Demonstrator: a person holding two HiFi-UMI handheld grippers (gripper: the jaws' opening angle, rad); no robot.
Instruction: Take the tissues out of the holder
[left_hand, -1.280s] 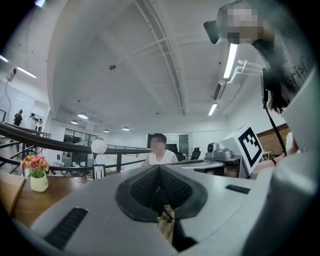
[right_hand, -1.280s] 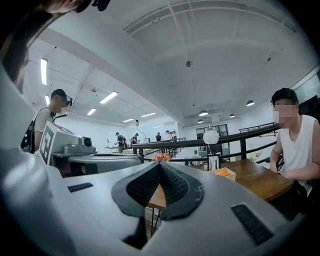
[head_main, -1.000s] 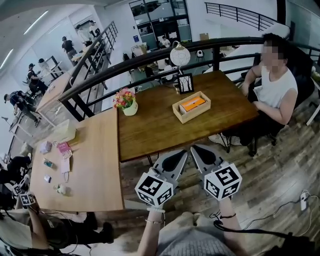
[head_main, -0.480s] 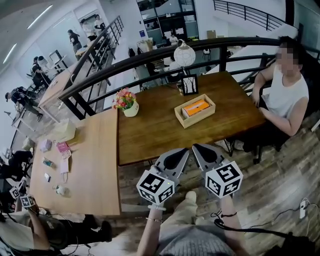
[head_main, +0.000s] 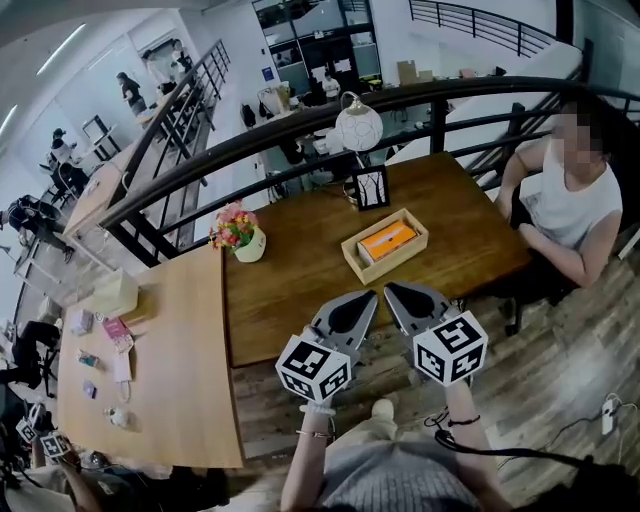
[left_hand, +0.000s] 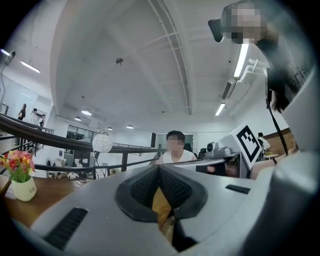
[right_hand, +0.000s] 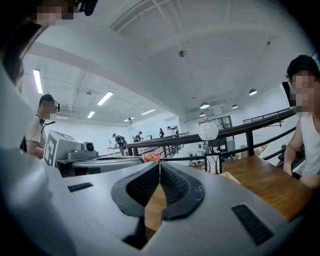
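An orange tissue pack (head_main: 387, 240) lies inside a light wooden holder (head_main: 350, 251) on the dark wooden table (head_main: 300, 280), far side of the middle. My left gripper (head_main: 366, 298) and right gripper (head_main: 392, 290) hover side by side over the table's near edge, well short of the holder. Both are shut with nothing between the jaws. In the left gripper view the left gripper (left_hand: 159, 167) has its tips meeting; in the right gripper view the right gripper (right_hand: 159, 165) likewise, and the holder's corner (right_hand: 231, 176) peeks past it.
A flower pot (head_main: 237, 232), a framed picture (head_main: 372, 187) and a globe lamp (head_main: 358, 128) stand on the dark table. A person in white (head_main: 565, 205) sits at its right end. A lighter table (head_main: 150, 360) with small items adjoins on the left. A railing (head_main: 250, 130) runs behind.
The view has shifted a little closer to the table and both grippers now reach slightly further over its near edge. They stay shut and empty.
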